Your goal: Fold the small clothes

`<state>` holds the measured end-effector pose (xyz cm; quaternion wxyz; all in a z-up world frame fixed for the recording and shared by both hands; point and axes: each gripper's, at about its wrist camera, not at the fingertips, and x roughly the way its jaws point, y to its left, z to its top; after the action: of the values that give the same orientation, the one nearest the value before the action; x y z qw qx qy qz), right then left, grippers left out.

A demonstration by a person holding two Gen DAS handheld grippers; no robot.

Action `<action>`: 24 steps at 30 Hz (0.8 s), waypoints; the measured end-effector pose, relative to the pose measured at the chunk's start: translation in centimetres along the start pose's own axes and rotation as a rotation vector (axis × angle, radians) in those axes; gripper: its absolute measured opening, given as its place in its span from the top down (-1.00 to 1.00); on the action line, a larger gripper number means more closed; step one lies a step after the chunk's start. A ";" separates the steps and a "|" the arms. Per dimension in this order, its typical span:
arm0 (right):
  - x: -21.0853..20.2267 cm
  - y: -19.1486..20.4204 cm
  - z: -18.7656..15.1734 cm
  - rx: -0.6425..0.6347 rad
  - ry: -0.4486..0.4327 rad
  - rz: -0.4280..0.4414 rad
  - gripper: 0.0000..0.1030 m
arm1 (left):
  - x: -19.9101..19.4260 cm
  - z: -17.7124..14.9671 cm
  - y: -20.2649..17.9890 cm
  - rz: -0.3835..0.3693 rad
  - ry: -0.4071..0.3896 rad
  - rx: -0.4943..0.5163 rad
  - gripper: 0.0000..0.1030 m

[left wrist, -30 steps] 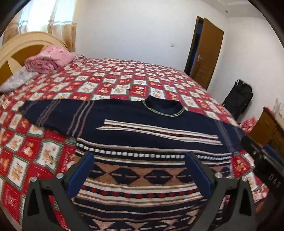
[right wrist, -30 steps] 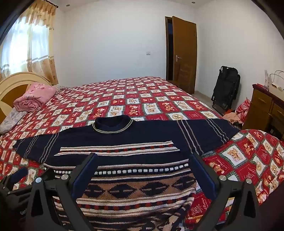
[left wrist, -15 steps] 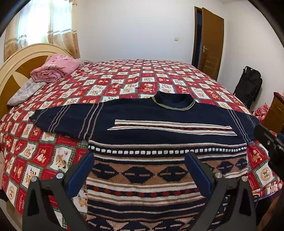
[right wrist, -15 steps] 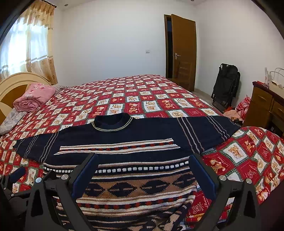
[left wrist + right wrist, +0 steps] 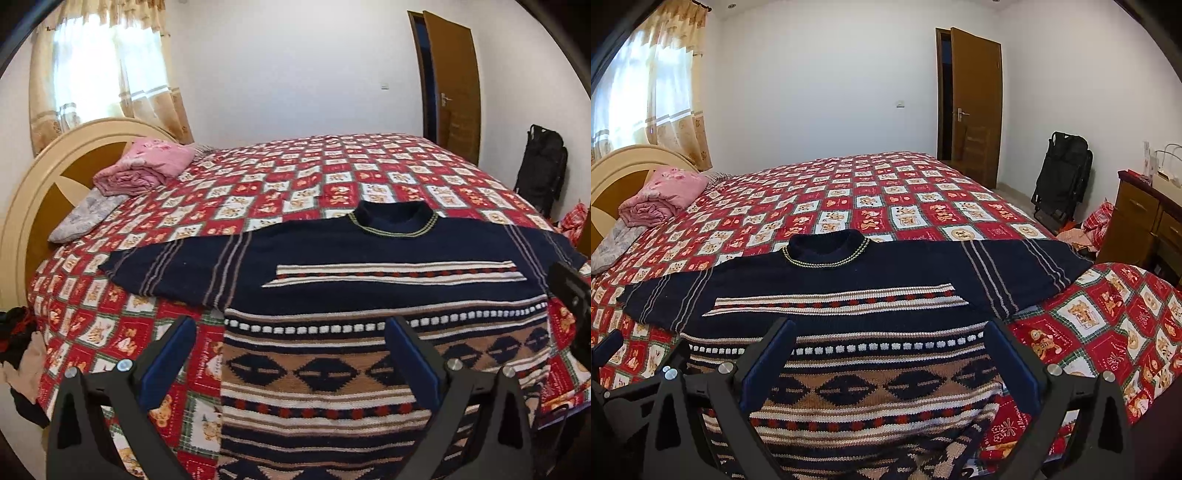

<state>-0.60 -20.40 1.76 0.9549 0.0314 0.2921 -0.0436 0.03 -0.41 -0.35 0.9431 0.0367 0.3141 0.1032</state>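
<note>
A navy patterned knit sweater (image 5: 369, 266) lies flat on the bed, collar away from me, both sleeves spread out; its hem hangs over the near edge. It also shows in the right wrist view (image 5: 849, 295). My left gripper (image 5: 291, 332) is open and empty, hovering above the sweater's lower left part. My right gripper (image 5: 890, 332) is open and empty above the sweater's lower middle. Part of the right gripper (image 5: 572, 299) shows at the right edge of the left wrist view, and the left gripper (image 5: 613, 369) shows at the lower left of the right wrist view.
The bed has a red checked quilt (image 5: 332, 177) and a rounded headboard (image 5: 48, 177) at left. A folded pink blanket (image 5: 144, 166) and a grey pillow (image 5: 85, 214) lie near it. A black folded stroller (image 5: 1060, 177), a wooden dresser (image 5: 1145, 218) and a door (image 5: 975, 103) are at right.
The left gripper has swung left and levelled, so the sweater's left sleeve and the headboard now show more fully. The right gripper has barely moved. The sweater lies as before.
</note>
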 end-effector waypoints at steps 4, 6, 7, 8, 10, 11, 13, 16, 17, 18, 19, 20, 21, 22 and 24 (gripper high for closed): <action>0.0 0.1 0.0 -0.001 0.002 -0.001 -0.98 | 0.1 -0.1 0.5 0.024 0.004 -0.014 -1.00; 0.0 0.1 0.0 -0.003 0.001 0.000 -0.98 | 0.1 0.0 0.7 0.040 0.000 -0.019 -1.00; 0.0 0.0 0.0 -0.004 0.001 0.000 -0.98 | 0.1 0.0 0.8 0.045 -0.002 -0.020 -1.00; 0.0 0.0 0.0 -0.003 0.001 0.000 -0.98 | 0.1 0.0 0.9 0.047 -0.003 -0.022 -1.00; 0.0 0.0 -0.1 -0.006 0.001 -0.001 -0.98 | 0.0 0.0 1.0 0.057 -0.007 -0.021 -1.00; 0.0 0.1 -0.2 -0.007 0.001 -0.002 -0.98 | 0.0 0.0 1.0 0.069 -0.011 -0.016 -1.00; 0.0 0.0 -0.2 -0.005 0.002 0.000 -0.98 | 0.0 0.0 1.0 0.092 -0.020 -0.006 -1.00; -0.1 0.1 -0.4 -0.004 0.002 0.000 -0.98 | -0.1 0.3 1.3 0.109 -0.034 -0.005 -1.00; 0.0 0.1 -0.3 -0.006 0.002 0.001 -0.98 | -0.2 0.4 1.6 0.114 -0.042 -0.010 -1.00; 0.0 0.2 -0.3 -0.006 0.003 0.002 -0.98 | -0.2 0.5 1.8 0.118 -0.049 -0.015 -1.00; -0.1 0.2 -0.4 -0.006 0.002 0.003 -0.98 | -0.3 0.7 2.1 0.123 -0.057 -0.019 -1.00; -0.1 0.3 -0.5 -0.006 0.003 0.004 -0.98 | -0.4 0.9 2.5 0.130 -0.066 -0.024 -1.00; -0.1 0.2 -0.4 -0.006 0.004 0.005 -0.98 | -0.6 1.1 2.9 0.140 -0.078 -0.032 -1.00; -0.1 0.3 -0.5 -0.007 0.004 0.007 -0.98 | -0.8 1.4 3.4 0.149 -0.089 -0.041 -1.00; -0.1 0.5 -0.4 -0.008 0.006 0.009 -0.98 | -1.2 1.9 4.5 0.167 -0.107 -0.067 -1.00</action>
<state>-0.85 -19.87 1.50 0.9543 0.0291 0.2949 -0.0379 -0.55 3.71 2.42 0.9472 0.0368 0.2556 0.1900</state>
